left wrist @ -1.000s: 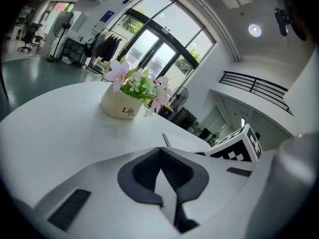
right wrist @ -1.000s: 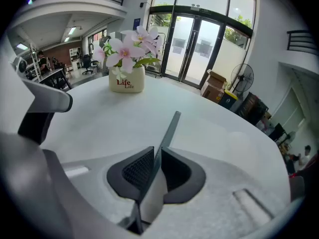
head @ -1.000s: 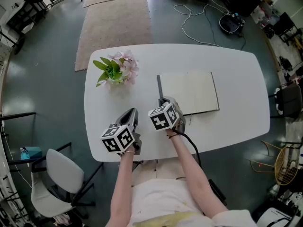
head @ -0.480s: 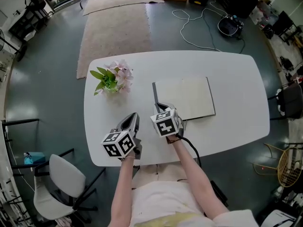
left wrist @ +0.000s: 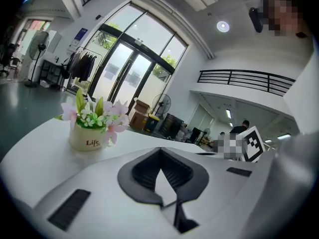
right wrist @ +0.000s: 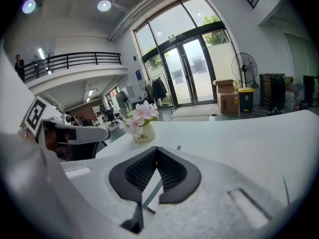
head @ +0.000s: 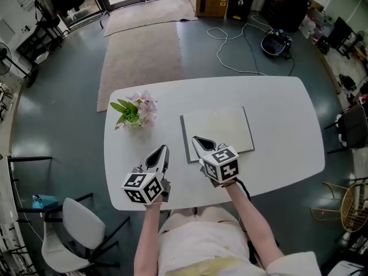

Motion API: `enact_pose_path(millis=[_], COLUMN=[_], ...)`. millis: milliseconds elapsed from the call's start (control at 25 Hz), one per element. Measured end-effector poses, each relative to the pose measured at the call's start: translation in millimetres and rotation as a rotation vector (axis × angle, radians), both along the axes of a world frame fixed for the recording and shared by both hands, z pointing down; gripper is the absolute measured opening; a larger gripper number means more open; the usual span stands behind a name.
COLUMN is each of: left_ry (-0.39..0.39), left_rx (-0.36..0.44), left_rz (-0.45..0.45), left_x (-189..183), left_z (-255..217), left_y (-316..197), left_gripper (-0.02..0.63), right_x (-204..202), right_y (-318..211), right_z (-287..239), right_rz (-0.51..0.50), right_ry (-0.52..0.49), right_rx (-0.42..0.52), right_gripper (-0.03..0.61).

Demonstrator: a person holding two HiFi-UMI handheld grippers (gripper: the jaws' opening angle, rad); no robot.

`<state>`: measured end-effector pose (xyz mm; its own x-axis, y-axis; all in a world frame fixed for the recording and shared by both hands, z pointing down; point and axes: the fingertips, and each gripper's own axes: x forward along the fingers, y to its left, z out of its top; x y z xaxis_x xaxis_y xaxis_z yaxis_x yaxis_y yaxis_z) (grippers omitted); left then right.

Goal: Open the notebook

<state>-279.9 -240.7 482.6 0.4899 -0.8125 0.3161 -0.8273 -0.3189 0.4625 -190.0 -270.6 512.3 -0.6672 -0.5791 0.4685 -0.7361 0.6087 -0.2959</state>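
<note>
The notebook [head: 217, 132] lies flat in the middle of the table [head: 276, 119] and looks closed, its pale cover up and its dark spine [head: 184, 138] along the left edge. Your right hand-held gripper [head: 196, 138] hangs above the near-left part of the notebook, close to the spine, with its jaws pressed together on nothing. Your left hand-held gripper [head: 165, 148] is just left of the notebook over bare table, also narrow and empty. Neither is ready to take the cover, so spread the right jaws first. The spine side will probably not give you a page edge to catch. Carry the right gripper over to the free edge on the right, best near the near-right corner [head: 250, 149]. Come in low and nearly level and slip one jaw under the cover alone, then pinch lightly. Swing it up and over towards the left in an arc around the spine. Rest the shut left tip on the table by the spine so the notebook does not slide. Mind the flower pot [head: 133, 111] to the far left, as the falling cover may land near it.
</note>
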Motion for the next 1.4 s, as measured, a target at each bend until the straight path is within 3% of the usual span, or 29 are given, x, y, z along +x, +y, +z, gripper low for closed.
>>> enact_pose_path(millis=[360,680,1400], left_ry=[-0.037,-0.089,-0.134], left_rx=[0.14,0.237,0.343], left_rz=[0.027,0.025,-0.065], left_x=[25.0,30.4,11.4], left_z=[-51.3,-81.4,-118.3], left_y=[8.0,14.2,11.4], left_gripper=[-0.002,-0.002,-0.002], right_x=[34.6,76.5,142.4], right_y=[12.8,15.8,8.3], right_z=[-58.1,-105.9,-147.6], right_rz=[-0.012,0.075,0.26], right_ry=[-0.203,-0.322,-0.362], right_rx=[0.108,0.222,0.357], right_gripper=[0.006,0.006,0.006])
